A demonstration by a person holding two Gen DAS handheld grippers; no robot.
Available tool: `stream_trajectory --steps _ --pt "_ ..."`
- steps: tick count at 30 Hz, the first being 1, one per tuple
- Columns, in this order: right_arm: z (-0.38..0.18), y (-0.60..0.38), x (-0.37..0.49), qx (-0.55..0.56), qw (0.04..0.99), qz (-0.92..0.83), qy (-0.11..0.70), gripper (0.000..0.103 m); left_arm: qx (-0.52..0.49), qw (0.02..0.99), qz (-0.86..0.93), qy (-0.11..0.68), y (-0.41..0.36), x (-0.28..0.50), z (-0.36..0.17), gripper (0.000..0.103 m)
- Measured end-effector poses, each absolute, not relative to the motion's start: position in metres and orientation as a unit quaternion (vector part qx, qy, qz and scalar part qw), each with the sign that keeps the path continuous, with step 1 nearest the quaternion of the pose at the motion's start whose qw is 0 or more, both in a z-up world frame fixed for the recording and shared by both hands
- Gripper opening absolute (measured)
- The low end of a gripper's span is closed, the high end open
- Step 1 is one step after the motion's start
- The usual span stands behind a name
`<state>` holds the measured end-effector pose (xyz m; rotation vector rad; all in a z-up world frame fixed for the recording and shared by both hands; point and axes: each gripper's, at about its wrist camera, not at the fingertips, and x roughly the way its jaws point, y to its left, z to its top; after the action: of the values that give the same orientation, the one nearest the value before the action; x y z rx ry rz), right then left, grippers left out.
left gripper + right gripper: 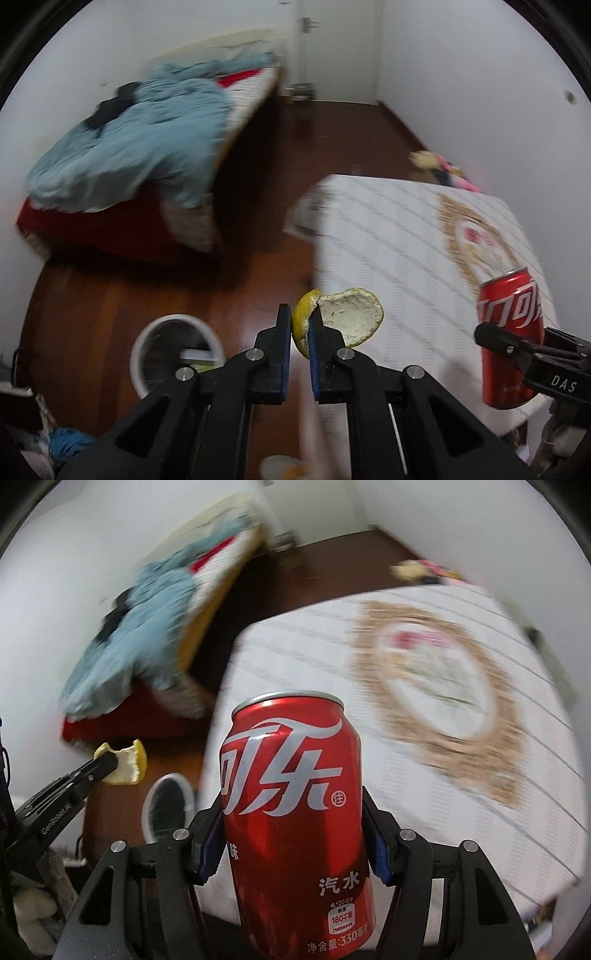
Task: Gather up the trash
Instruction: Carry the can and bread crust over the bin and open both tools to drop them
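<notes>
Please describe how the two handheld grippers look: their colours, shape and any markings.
Both the left gripper and the right gripper are matte black, built of angular linkage bars joined by round silver pins. Their jaws carry blue pads on the inner faces. White lettering is printed on the side of each body: "DAS" on the right one, and blurred, hard-to-read text on the left one.

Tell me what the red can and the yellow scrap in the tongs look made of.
Red can: apparently thin metal, glossy printed finish, silvery rim on top. Yellow scrap: looks like citrus peel, with yellow skin outside and pale, matte pith inside.
</notes>
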<state>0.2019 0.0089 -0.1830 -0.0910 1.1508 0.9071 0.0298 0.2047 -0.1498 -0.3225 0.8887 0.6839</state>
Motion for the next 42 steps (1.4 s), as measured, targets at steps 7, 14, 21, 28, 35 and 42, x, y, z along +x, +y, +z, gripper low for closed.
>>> stream_trajectory --steps 7,14,21,28,35,42 --pt "-0.202 0.161 0.129 -0.085 0.686 0.481 0.539 0.064 -0.191 0.8 0.387 0.416 0.292 -0.042 -0.171 0.006" --pt "-0.261 0.272 0.081 -0.126 0.64 0.487 0.581 0.064 -0.243 0.767 0.415 0.424 0.36 -0.088 -0.218 0.006" --pt "-0.336 0.34 0.049 -0.156 0.603 0.467 0.627 0.064 -0.308 0.73 0.412 0.451 0.405 -0.12 -0.286 0.006" --pt "-0.396 0.376 0.03 -0.179 0.578 0.451 0.656 0.065 -0.354 0.694 0.4 0.482 0.424 -0.13 -0.343 0.006" --pt "-0.429 0.403 0.029 -0.197 0.561 0.44 0.673 0.065 -0.381 0.673 0.397 0.495 0.432 -0.137 -0.359 0.009" --pt "-0.432 0.41 0.029 -0.196 0.549 0.45 0.676 0.094 -0.372 0.657 0.433 0.492 0.435 -0.154 -0.351 0.06"
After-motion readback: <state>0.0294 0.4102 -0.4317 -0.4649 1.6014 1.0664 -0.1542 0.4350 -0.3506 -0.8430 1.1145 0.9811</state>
